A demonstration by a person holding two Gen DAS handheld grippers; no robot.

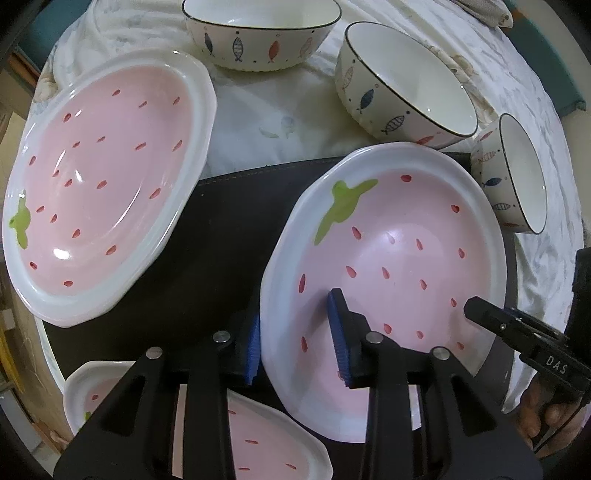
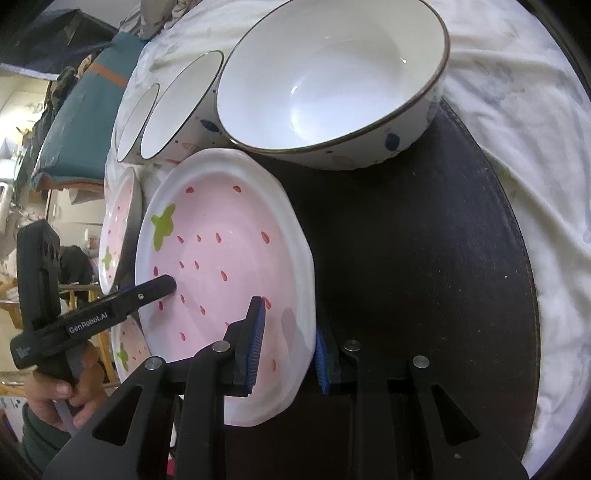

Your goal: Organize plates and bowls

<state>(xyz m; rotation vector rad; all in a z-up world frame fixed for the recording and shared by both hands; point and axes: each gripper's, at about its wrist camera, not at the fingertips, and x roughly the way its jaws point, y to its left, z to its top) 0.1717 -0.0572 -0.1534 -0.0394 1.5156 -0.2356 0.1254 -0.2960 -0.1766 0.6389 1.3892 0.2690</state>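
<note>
I hold a pink strawberry plate (image 1: 399,258) by opposite rims, tilted above the black mat (image 1: 221,236). My left gripper (image 1: 295,343) points down and is shut on the plate's near rim, one blue pad outside and one inside the dish. My right gripper (image 2: 288,350) is shut on the other rim of this plate (image 2: 221,251). The right gripper (image 1: 480,314) shows at the plate's right edge in the left wrist view. In the right wrist view, the left gripper (image 2: 168,288) has one finger on the pink inside, and its other finger is hidden behind the plate.
A second pink plate (image 1: 107,184) lies at the left, and a third (image 1: 266,439) sits under my left gripper. Three white fish-pattern bowls (image 1: 258,33) (image 1: 406,81) (image 1: 517,173) stand in a row on the white cloth (image 1: 277,118). The nearest bowl (image 2: 332,81) is just beyond the held plate.
</note>
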